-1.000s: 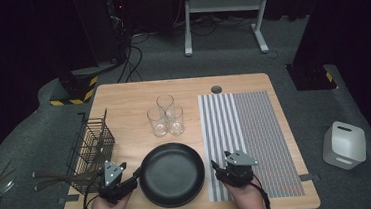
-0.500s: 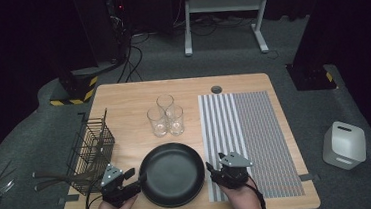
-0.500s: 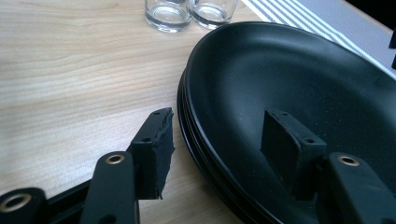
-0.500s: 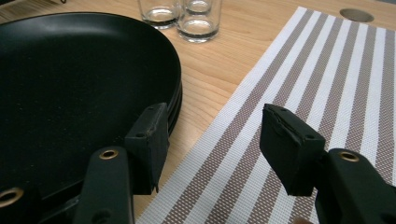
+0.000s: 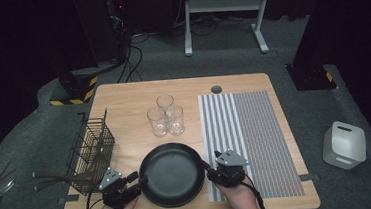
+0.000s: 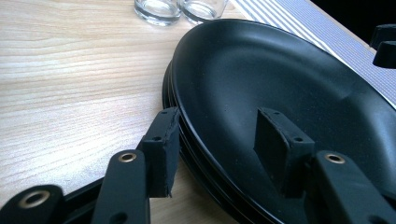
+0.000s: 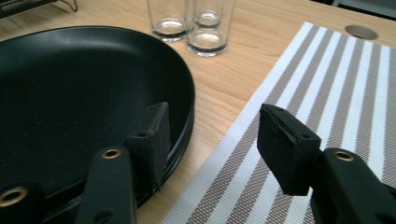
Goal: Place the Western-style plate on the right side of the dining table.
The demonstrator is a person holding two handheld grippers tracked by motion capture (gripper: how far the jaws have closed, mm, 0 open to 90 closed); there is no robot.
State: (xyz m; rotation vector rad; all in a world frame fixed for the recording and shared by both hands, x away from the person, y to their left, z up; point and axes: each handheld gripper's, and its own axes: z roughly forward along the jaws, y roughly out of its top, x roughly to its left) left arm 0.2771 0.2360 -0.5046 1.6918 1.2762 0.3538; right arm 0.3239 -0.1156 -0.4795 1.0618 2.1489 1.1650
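left tool (image 6: 215, 149): straddling plates (image 5: 173, 173) rim, closing, seemingly untouched | right tool (image 7: 219, 144): likewise

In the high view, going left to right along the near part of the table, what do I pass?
Wire basket → left tool → stack of black plates → right tool → striped placemat.
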